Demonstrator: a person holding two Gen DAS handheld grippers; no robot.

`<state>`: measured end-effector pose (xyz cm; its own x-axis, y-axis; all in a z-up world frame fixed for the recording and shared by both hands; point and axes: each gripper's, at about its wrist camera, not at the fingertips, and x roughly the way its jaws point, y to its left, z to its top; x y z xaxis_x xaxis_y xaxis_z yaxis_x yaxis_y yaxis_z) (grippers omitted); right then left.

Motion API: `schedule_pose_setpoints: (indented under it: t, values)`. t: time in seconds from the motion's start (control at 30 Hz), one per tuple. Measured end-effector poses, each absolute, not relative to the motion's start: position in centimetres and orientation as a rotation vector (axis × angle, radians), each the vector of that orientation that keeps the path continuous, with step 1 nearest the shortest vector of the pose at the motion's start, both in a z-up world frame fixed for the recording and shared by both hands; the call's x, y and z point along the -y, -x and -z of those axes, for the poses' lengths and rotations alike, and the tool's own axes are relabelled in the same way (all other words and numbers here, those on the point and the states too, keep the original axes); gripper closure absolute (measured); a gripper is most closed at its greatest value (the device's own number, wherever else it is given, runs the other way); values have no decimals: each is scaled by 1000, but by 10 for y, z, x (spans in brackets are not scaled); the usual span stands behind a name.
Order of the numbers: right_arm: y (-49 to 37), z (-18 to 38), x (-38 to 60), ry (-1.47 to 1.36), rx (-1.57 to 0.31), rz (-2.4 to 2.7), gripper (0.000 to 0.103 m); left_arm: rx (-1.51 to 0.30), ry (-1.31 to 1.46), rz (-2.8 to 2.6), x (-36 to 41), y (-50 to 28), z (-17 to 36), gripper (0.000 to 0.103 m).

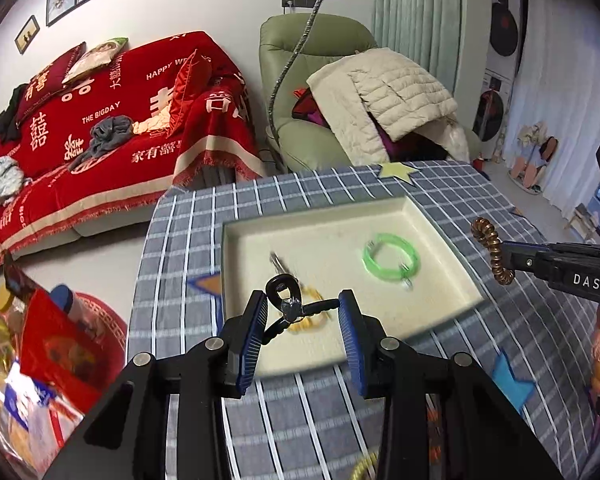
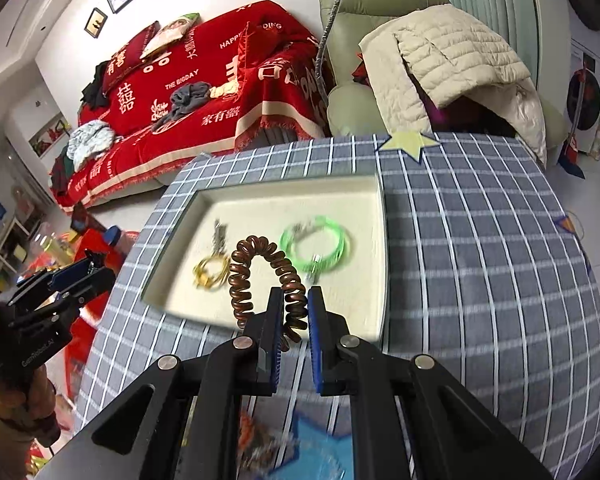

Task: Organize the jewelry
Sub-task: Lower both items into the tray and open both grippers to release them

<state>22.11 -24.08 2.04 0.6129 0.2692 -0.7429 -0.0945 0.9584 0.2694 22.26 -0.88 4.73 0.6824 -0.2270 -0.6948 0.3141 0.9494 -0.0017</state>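
Between the blue-padded jaws of the black left gripper (image 1: pixel 303 312): a black cord (image 1: pixel 300 314). Between the right gripper's (image 2: pixel 293 312) blue pads: a copper-brown spiral band (image 2: pixel 260 276). Beyond the jaws: cream tray (image 2: pixel 380 240) with a bright green bracelet (image 2: pixel 320 246) and a gold chain (image 2: pixel 210 274); grey tablecloth (image 2: pixel 480 260) with a white grid.

- Left claw (image 1: pixel 303 312): tilted down over the near edge of the tray (image 1: pixel 440 224), jaws partly apart, black cord piece (image 1: pixel 296 308) spanning both pads.
- Right claw (image 2: pixel 294 312): right of the tray, jaws nearly closed, pinching a copper coil band (image 2: pixel 260 268).
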Motion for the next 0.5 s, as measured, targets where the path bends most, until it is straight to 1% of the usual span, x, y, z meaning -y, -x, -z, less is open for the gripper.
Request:
schedule_pose_setpoints:
  t: [0.23,0.5]
  values:
    - [-280,3,253,-275,-918,-170,90,-812,-109,235,23,-293,-24,45]
    - [-317,43,256,-289,-946,-107,90,-862,-113,223,47,-329,22,45]
